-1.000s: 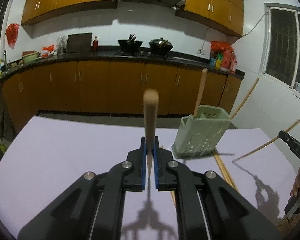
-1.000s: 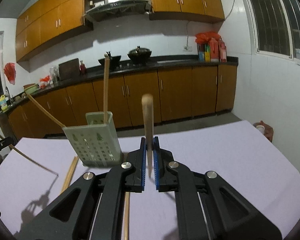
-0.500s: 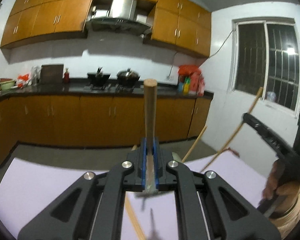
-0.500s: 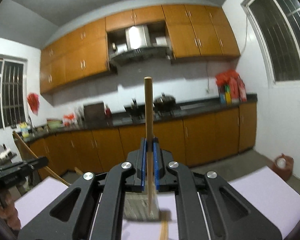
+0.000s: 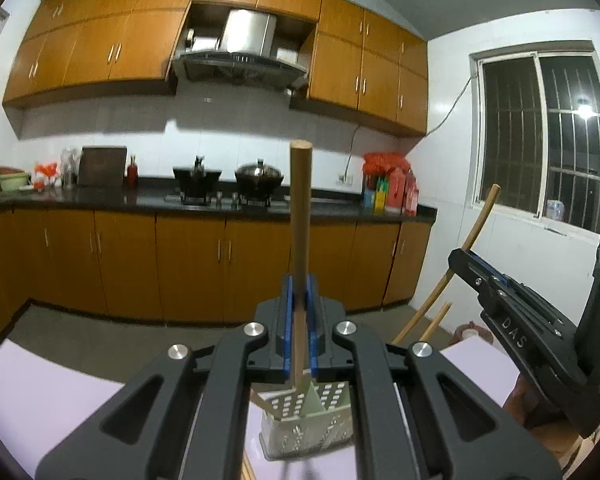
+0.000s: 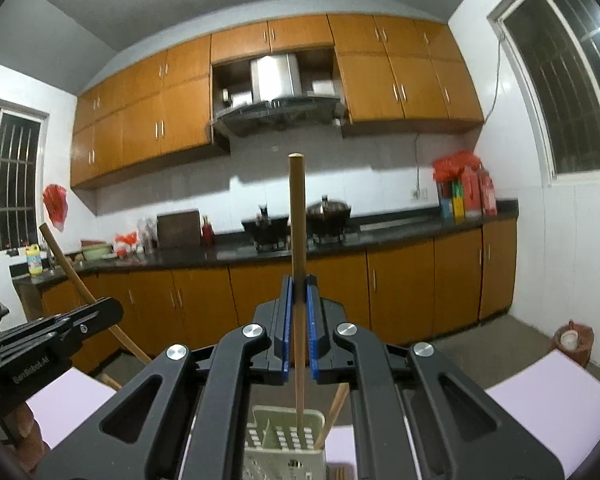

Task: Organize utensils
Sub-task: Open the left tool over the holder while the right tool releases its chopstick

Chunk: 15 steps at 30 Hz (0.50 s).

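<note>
The left gripper (image 5: 299,320) has its jaws pressed together on a wooden chopstick (image 5: 300,220), which stands almost upright between the blue pads. Its lower tip hangs just above the pale green utensil holder (image 5: 308,424), which stands on the lilac table (image 5: 52,392). The right gripper (image 6: 299,320) is also clamped on a chopstick of its own (image 6: 298,260). This one is upright too, and its lower end reaches down to the open top of the holder (image 6: 284,436); whether it is already inside a compartment I cannot tell. One more chopstick (image 6: 334,416) already leans in the holder, on the right side in the right wrist view. The two grippers are close to each other above the holder, each visible at the edge of the other's view. Behind the table there are orange kitchen cabinets (image 5: 188,264) and a dark counter with two pots (image 5: 228,184).
</note>
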Each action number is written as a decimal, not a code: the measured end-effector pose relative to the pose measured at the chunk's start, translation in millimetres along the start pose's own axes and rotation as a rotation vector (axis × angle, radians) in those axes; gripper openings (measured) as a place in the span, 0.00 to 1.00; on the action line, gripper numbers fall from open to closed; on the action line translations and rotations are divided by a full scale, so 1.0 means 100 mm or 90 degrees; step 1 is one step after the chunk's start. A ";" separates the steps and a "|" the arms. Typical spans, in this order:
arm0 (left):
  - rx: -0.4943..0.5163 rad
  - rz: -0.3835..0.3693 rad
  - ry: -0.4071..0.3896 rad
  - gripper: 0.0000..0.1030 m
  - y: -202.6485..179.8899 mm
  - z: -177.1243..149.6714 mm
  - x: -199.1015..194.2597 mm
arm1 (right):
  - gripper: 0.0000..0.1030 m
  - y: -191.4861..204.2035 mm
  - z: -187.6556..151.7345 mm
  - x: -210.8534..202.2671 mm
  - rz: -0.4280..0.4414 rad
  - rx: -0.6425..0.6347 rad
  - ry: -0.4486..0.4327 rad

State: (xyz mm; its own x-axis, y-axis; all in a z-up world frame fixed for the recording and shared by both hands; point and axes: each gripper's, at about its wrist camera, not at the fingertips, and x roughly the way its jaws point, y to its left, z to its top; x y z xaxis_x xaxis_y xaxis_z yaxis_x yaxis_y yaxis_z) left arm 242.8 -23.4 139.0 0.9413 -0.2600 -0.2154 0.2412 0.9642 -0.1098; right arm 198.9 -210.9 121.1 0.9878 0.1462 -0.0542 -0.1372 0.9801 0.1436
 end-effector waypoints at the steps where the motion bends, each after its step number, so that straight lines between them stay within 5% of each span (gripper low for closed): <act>1: 0.002 0.001 0.006 0.07 0.00 -0.04 0.05 | 0.07 -0.01 -0.05 0.03 -0.001 -0.001 0.013; 8: -0.004 0.006 0.038 0.11 0.09 -0.27 0.21 | 0.09 -0.01 -0.17 0.00 0.004 -0.001 0.051; 15: -0.020 0.008 0.012 0.24 0.15 -0.21 -0.02 | 0.23 0.00 0.06 -0.28 0.005 0.004 0.024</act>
State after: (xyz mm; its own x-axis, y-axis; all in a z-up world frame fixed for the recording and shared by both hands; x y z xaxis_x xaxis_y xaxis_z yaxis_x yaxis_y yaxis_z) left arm 239.9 -9.6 117.8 0.9398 -0.2485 -0.2346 0.2212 0.9656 -0.1366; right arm 171.5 -216.0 128.8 0.9832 0.1584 -0.0906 -0.1437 0.9782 0.1501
